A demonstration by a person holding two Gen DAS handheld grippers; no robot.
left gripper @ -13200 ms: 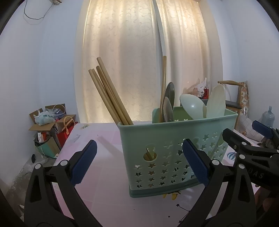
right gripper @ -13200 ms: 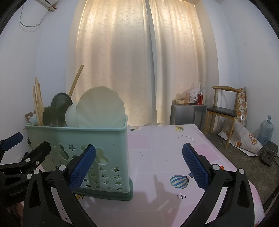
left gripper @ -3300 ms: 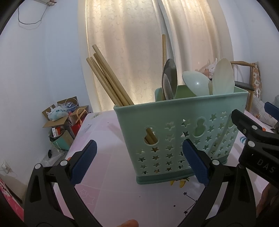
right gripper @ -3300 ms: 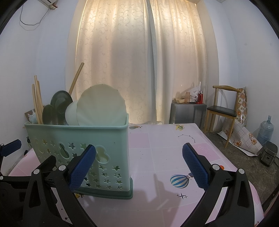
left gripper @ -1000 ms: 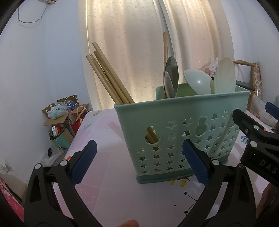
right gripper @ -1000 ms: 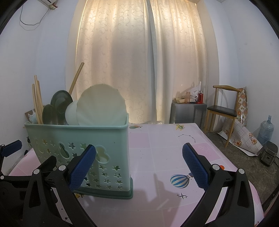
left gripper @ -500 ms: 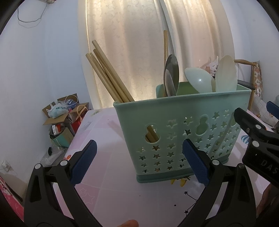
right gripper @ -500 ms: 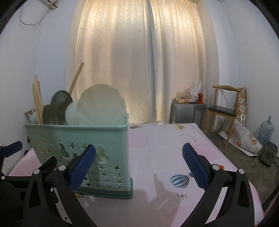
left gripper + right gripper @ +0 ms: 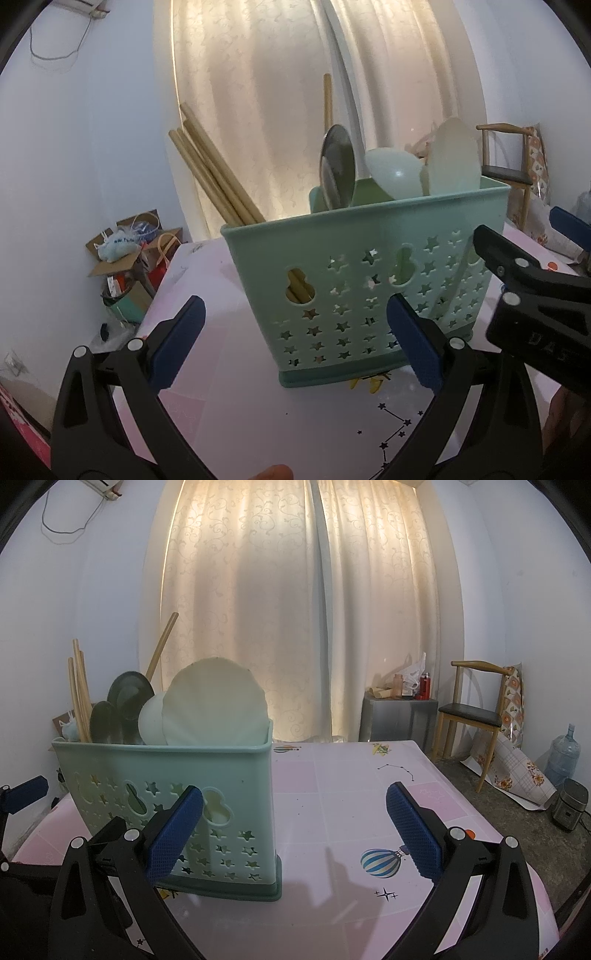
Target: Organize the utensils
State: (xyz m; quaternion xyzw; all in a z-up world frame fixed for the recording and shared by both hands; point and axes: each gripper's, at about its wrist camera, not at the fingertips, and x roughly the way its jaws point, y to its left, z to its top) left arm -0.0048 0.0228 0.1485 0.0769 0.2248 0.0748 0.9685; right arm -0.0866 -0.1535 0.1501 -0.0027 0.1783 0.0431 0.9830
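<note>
A mint green utensil basket with star cut-outs stands on the pink table. Wooden chopsticks lean out of one end. Metal spoons, a pale green spoon and a cream ladle stand in the rest. My left gripper is open, just in front of the basket, holding nothing. My right gripper is open at the basket's right end, also holding nothing. The right gripper's black frame shows at the right of the left wrist view.
Cream curtains hang behind the table. Cardboard boxes sit on the floor at the left. A wooden chair, a grey cabinet, a water bottle and a small appliance stand at the right. A fingertip shows at the bottom edge.
The left wrist view has shifted slightly around the basket over the last seconds. The right gripper has hardly moved. Both grippers stay open with nothing held.
</note>
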